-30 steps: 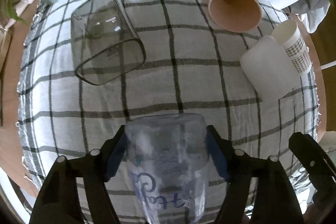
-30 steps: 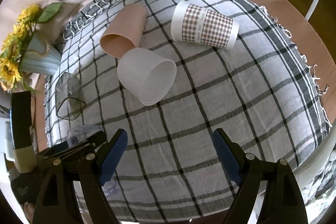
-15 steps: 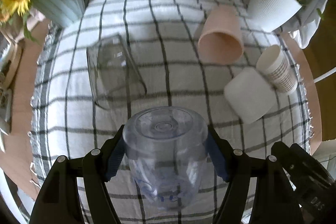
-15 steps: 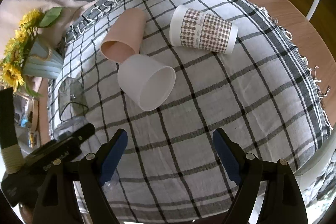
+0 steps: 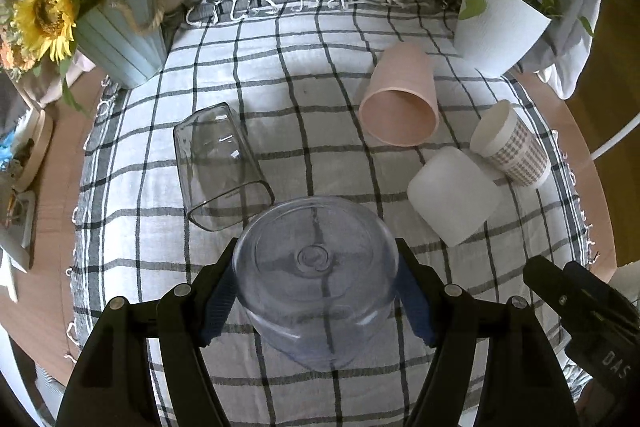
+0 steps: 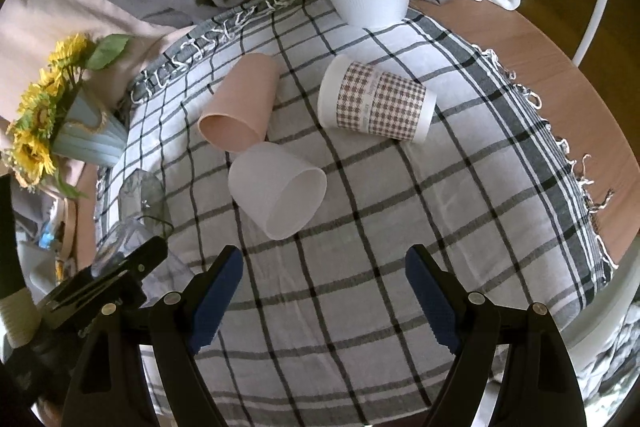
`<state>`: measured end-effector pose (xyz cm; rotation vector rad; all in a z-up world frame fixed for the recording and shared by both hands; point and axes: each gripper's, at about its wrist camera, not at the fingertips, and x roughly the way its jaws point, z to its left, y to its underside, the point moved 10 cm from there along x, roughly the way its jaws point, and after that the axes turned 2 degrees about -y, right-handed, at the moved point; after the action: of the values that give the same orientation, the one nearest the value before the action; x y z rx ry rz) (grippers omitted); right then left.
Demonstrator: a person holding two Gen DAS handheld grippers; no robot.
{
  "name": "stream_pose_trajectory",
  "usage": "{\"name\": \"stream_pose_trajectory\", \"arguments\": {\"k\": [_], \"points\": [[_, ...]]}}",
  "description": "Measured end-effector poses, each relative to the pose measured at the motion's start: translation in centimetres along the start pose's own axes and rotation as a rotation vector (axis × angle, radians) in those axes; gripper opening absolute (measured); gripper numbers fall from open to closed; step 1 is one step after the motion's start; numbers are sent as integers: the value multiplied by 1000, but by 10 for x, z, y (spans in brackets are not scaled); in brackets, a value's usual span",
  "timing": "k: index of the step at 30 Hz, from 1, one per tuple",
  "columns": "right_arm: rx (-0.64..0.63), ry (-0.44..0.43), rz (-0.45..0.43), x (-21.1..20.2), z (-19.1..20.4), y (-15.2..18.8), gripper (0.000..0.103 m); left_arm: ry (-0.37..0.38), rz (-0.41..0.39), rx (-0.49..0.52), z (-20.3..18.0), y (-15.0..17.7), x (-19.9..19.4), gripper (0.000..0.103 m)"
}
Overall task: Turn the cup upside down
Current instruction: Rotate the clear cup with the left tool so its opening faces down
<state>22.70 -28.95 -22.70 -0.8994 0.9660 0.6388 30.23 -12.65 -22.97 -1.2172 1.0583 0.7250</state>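
Observation:
My left gripper [image 5: 316,295] is shut on a clear plastic cup [image 5: 316,267], its blue pads on either side. The cup's round base faces the camera and it is held above the checked cloth [image 5: 280,131]. In the right wrist view the cup [image 6: 120,239] shows only partly at the far left, behind the left gripper's body. My right gripper [image 6: 324,291] is open and empty above the cloth [image 6: 400,227], below the frosted white cup [image 6: 276,195].
Lying on their sides are a clear square tumbler [image 5: 220,167], a pink cup [image 5: 400,107], a frosted white cup [image 5: 452,199] and a houndstooth paper cup [image 5: 512,151]. A sunflower pot [image 5: 120,39] stands back left, a white plant pot [image 5: 500,27] back right.
The left gripper has tilted and lifted the clear cup, so its base now faces the camera. The view has pulled back from the cloth. The right gripper has barely moved.

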Motion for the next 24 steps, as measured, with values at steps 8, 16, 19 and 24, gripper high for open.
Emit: {"name": "stream_pose_trajectory", "arguments": {"k": [8,16,19,24], "points": [[-19,-3,22,2,-3,10,83,1,1,-26,3,13,-9,71],[-47,-1,39,3,-1,16,83,10,11,-43,1,26,-15,71],[-59,0,45,4,-1,18,83,8,13,-41,0,31,-16,71],[-76,2,53,6,0,20,83,6,13,-43,-1,36,-17,71]]}}
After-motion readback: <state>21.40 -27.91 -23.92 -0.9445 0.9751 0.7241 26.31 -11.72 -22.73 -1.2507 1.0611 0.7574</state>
